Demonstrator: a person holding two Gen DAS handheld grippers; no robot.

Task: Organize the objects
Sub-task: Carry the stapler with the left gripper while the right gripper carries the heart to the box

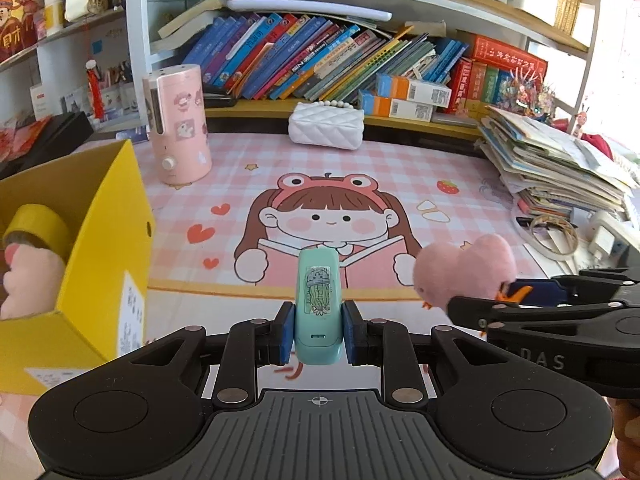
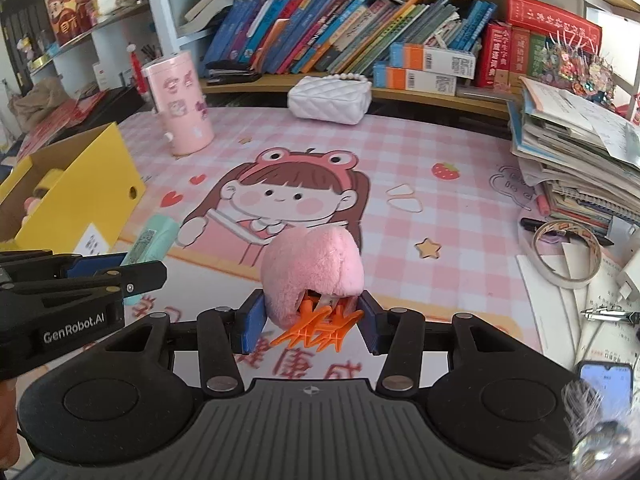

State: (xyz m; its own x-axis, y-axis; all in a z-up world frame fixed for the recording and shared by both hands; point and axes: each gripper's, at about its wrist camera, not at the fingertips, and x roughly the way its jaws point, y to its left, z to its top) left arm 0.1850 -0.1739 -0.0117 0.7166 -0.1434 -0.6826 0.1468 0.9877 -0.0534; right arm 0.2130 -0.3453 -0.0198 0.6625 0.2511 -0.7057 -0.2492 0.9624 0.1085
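Left tongs (image 1: 319,330) pinching mint stapler (image 1: 319,304); right tongs (image 2: 310,326) pinching pink plush toy (image 2: 312,268), orange feet between pads.

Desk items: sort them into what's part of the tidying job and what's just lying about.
In the job:
mint stapler, in left tongs
pink plush toy, in right tongs
yellow box

Lying about:
white quilted purse
pink cylinder
tape roll
paper stack

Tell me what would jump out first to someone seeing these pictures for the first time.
Probably the two held items: the left gripper is shut on a mint green stapler, and the right gripper is shut on a pink plush toy with orange feet. Beneath them lies a pink checked desk mat with a big cartoon girl, and at the left stands an open yellow box already holding a yellow tape roll.
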